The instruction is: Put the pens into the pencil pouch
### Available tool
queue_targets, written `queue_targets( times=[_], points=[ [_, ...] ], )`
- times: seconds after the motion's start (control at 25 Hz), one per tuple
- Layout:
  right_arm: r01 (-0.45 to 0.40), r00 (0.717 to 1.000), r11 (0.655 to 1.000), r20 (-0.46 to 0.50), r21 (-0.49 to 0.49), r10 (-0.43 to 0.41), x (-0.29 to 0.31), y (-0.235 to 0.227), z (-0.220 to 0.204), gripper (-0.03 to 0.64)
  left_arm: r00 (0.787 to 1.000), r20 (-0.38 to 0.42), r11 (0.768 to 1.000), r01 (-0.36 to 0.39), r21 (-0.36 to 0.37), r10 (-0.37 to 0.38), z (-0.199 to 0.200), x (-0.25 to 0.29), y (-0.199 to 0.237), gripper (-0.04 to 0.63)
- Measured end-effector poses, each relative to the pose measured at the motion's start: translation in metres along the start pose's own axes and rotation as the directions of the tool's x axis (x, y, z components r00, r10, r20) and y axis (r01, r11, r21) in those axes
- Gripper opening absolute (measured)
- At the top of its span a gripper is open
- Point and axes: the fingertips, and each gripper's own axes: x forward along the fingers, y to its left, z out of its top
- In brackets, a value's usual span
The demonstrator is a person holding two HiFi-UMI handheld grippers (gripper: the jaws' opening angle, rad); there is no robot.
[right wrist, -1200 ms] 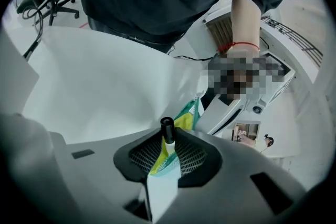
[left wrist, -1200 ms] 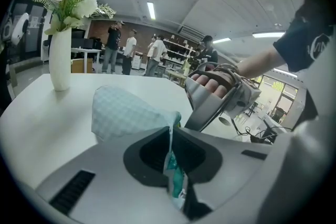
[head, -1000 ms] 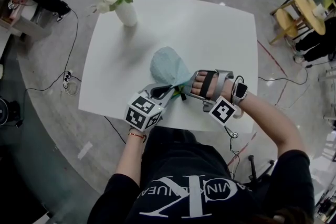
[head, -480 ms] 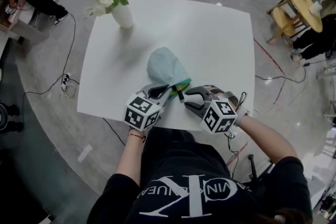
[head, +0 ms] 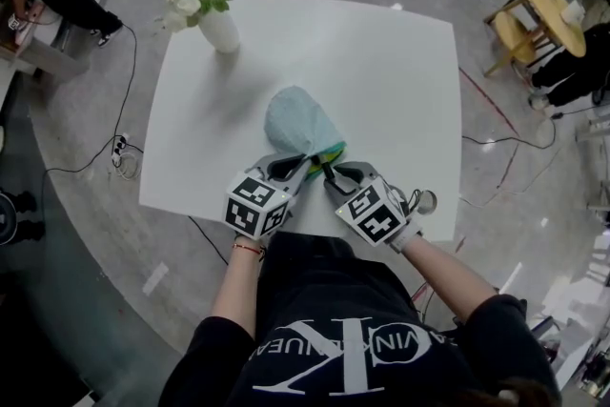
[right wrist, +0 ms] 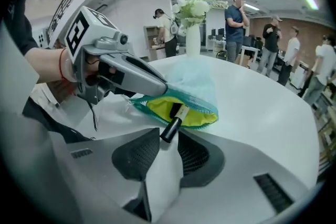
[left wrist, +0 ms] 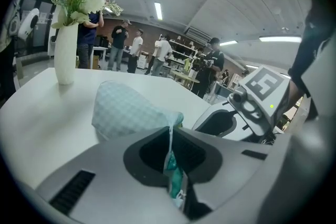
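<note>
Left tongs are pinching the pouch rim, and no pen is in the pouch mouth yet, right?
One thing is wrong: a pen is partway in the pouch mouth, its black end sticking out, as the right gripper view shows. The left tongs do pinch the rim.

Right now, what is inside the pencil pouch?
A pen lies in the open mouth of the pencil pouch, on yellow lining, its dark end sticking out. The pouch covers everything deeper, so other pens cannot be told.
</note>
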Motion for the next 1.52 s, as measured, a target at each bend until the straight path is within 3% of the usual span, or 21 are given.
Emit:
queue_targets(
  times=[0.04, 0.16, 0.32, 0.52, 1.0, 1.32, 1.52],
  points=[
    [0.016, 1.0, 1.0, 0.005, 0.008, -0.016, 0.0, -0.002, 0.0, 0.096, 1.0, 0.001, 1.0, 0.0, -0.001, 0.0, 0.0, 0.0, 0.0, 0.021],
    [0.033, 0.998, 0.999, 0.061, 0.017, -0.034, -0.007, -0.005, 0.01, 0.092, 1.0, 0.0, 1.0, 0.001, 0.001, -0.001, 0.002, 0.0, -0.001, 0.021],
    [0.05, 0.987, 0.995, 0.157, -0.084, -0.036, -0.014, -0.008, 0.025, 0.086, 1.0, 0.0, 1.0, 0.004, 0.006, -0.004, 0.002, 0.0, -0.001, 0.021],
    [0.061, 0.987, 0.989, 0.155, -0.133, -0.04, -0.011, -0.013, 0.032, 0.086, 1.0, 0.013, 0.999, 0.024, 0.027, -0.025, 0.008, -0.002, -0.004, 0.021],
    [0.152, 0.985, 0.988, 0.087, -0.039, -0.148, 0.016, -0.025, 0.021, 0.095, 0.999, -0.005, 0.999, 0.038, 0.037, -0.037, 0.001, 0.001, -0.003, 0.021],
    [0.086, 0.982, 0.994, 0.161, 0.065, -0.095, 0.0, -0.024, 0.027, 0.135, 1.0, -0.001, 1.0, 0.015, 0.0, -0.015, -0.004, 0.003, 0.0, 0.023],
    [0.065, 0.974, 0.989, 0.209, 0.131, -0.092, -0.019, -0.029, 0.026, 0.12, 1.0, 0.022, 0.999, 0.013, -0.03, -0.012, 0.0, 0.0, 0.0, 0.101]
  ],
)
